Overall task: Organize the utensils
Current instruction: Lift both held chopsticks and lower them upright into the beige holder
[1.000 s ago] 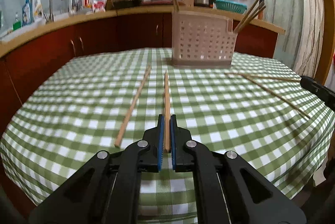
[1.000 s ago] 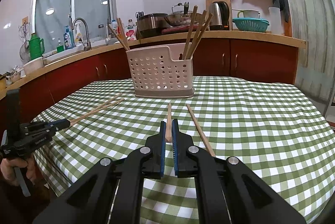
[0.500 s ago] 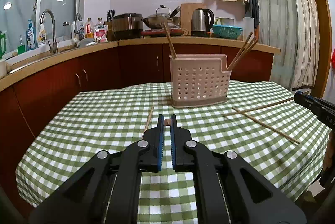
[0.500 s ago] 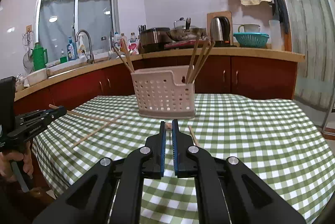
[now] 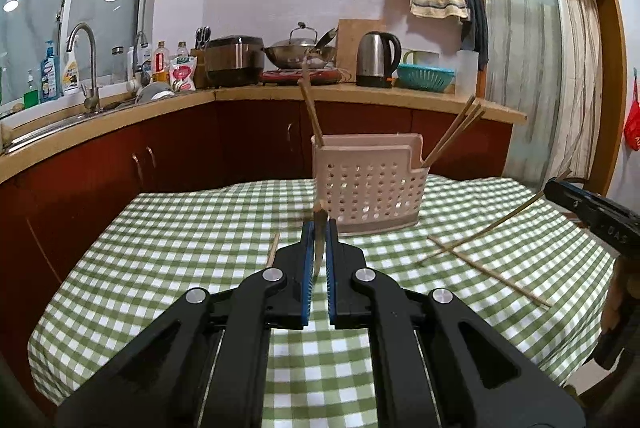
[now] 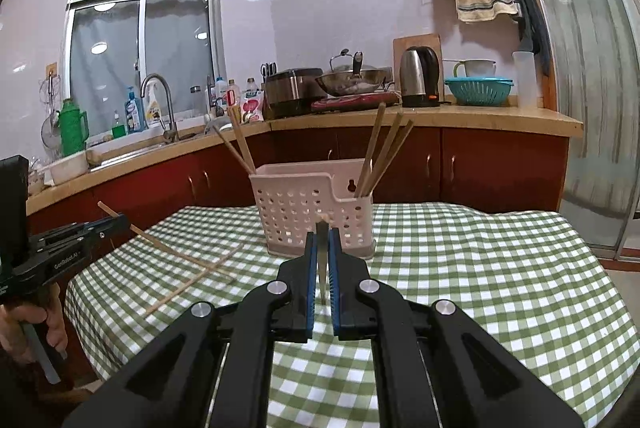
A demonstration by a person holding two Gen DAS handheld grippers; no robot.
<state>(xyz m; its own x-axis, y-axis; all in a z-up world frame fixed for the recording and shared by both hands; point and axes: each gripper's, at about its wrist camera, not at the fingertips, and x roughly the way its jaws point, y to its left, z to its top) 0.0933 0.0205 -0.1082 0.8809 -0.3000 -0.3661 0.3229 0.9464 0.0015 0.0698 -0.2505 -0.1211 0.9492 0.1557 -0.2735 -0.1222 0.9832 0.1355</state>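
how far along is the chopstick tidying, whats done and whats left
Partly done. Several chopsticks already stand in the perforated holder, at both ends. In hand: the left gripper and the right gripper are each shut on a chopstick lifted off the checked tablecloth. Left: both held sticks still need to go into the holder, and loose chopsticks remain on the cloth, two crossed, plus one beside the left gripper.

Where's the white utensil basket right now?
The utensil basket stands on the checked tablecloth, centre of both wrist views, just beyond both grippers' fingertips.
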